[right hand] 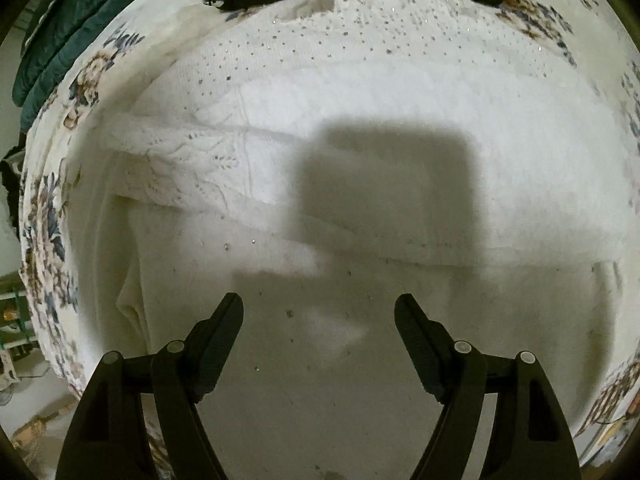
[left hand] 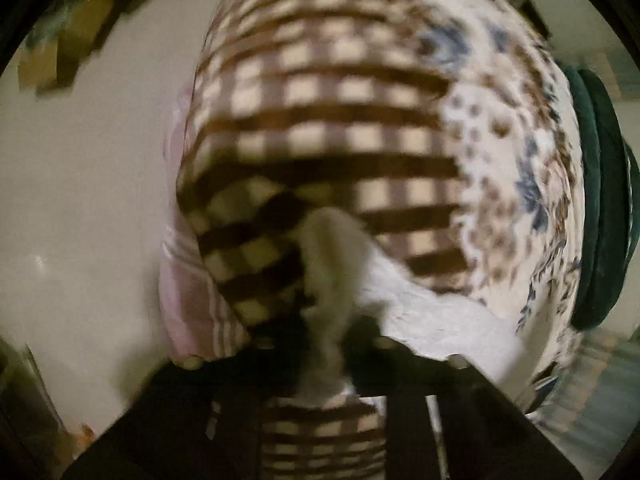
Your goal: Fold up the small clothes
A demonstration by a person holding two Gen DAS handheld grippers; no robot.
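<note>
A white knitted garment [right hand: 360,120] with small sparkly dots lies spread on a floral sheet [right hand: 48,220] in the right wrist view, with a fold across its middle. My right gripper [right hand: 319,312] is open and empty just above its lower part, casting a shadow on it. In the blurred left wrist view my left gripper [left hand: 324,344] is shut on a bunched piece of the white garment [left hand: 332,264], lifted above a brown checked blanket [left hand: 320,120].
A pink striped cloth [left hand: 188,292] lies beside the checked blanket at the bed's left edge, with pale floor [left hand: 80,180] beyond. A dark green quilted item lies at the sheet's edge [right hand: 60,40], also in the left wrist view [left hand: 600,200]. The floral sheet [left hand: 520,160] covers the bed.
</note>
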